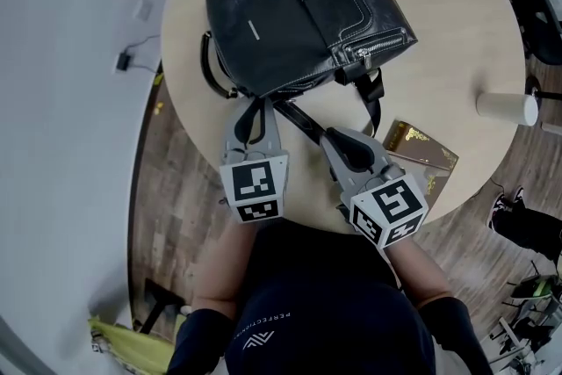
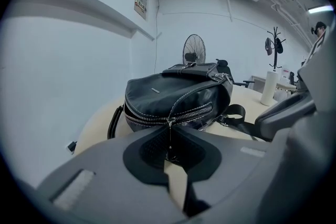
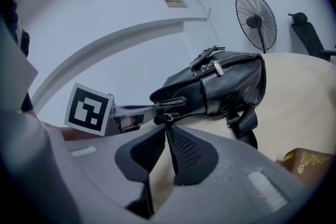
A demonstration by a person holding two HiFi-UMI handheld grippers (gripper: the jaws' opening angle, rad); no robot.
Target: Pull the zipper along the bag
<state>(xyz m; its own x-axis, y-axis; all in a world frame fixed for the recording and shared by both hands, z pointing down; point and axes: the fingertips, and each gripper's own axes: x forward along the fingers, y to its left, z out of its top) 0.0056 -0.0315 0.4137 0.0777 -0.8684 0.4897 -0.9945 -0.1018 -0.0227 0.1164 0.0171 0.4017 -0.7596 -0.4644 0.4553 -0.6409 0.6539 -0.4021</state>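
Note:
A black leather bag (image 1: 303, 9) lies on the round pale table (image 1: 457, 39), its zipper (image 2: 173, 115) running along the edge that faces me. My left gripper (image 1: 261, 104) sits at that near edge. In the left gripper view its jaws (image 2: 170, 134) are shut on the thin metal zipper pull (image 2: 169, 139) hanging from the slider. My right gripper (image 1: 329, 136) is just to the right, shut on a black strap tab (image 3: 170, 147) that leads to a ring at the bag's end (image 3: 167, 117). A longer strap (image 1: 376, 97) trails off the bag's right side.
A gold-patterned brown box (image 1: 420, 155) lies on the table by my right gripper, and a paper cup (image 1: 507, 108) lies near the right rim. The table's front edge is right under both grippers. A standing fan (image 2: 193, 50) is behind the table by the wall.

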